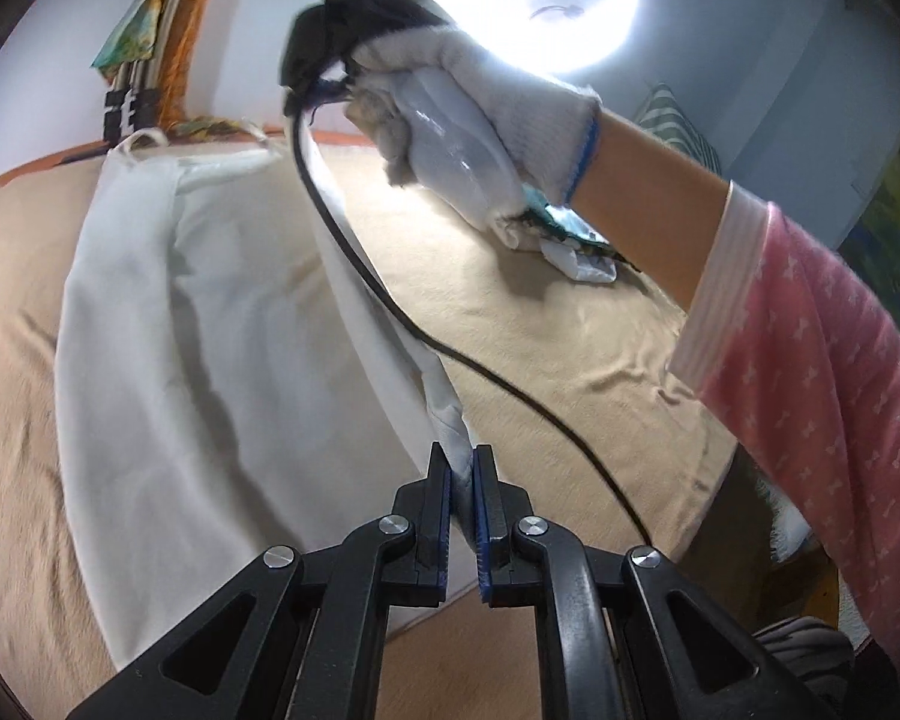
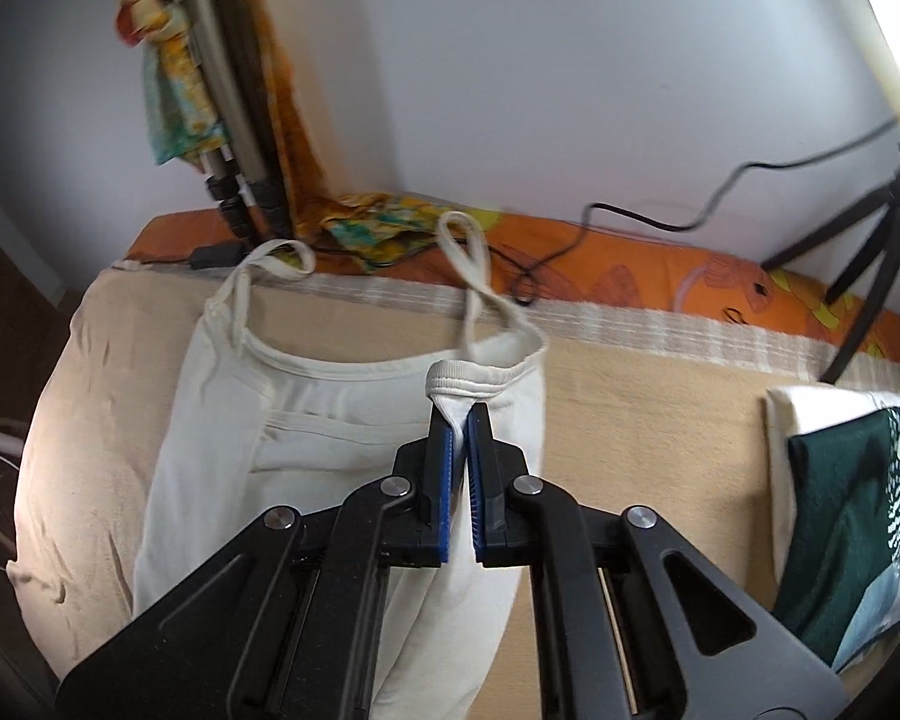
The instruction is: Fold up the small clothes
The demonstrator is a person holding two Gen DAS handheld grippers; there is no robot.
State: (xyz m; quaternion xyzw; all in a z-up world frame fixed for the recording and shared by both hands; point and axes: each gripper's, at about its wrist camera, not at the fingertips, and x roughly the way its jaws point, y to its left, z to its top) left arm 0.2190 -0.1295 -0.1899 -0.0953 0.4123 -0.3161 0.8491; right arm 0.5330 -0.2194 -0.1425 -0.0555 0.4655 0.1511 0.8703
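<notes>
A white strappy top (image 1: 210, 324) lies lengthwise on a beige blanket (image 1: 540, 312), straps toward the wall. My left gripper (image 1: 461, 462) is shut on the top's right hem corner, lifted off the blanket. In the right wrist view my right gripper (image 2: 461, 420) is shut on the ribbed upper right edge of the same top (image 2: 306, 468), near its right strap (image 2: 471, 276), and holds it raised. The gloved hand holding the right gripper (image 1: 450, 96) shows in the left wrist view, above the top's far end.
A folded stack of clothes (image 2: 852, 516), dark green on top, sits at the blanket's right edge. A tripod (image 2: 870, 252) and black cables (image 2: 630, 222) stand by the wall. Colourful cloth (image 2: 384, 228) hangs and lies at the far edge. A black cable (image 1: 426, 336) trails across the blanket.
</notes>
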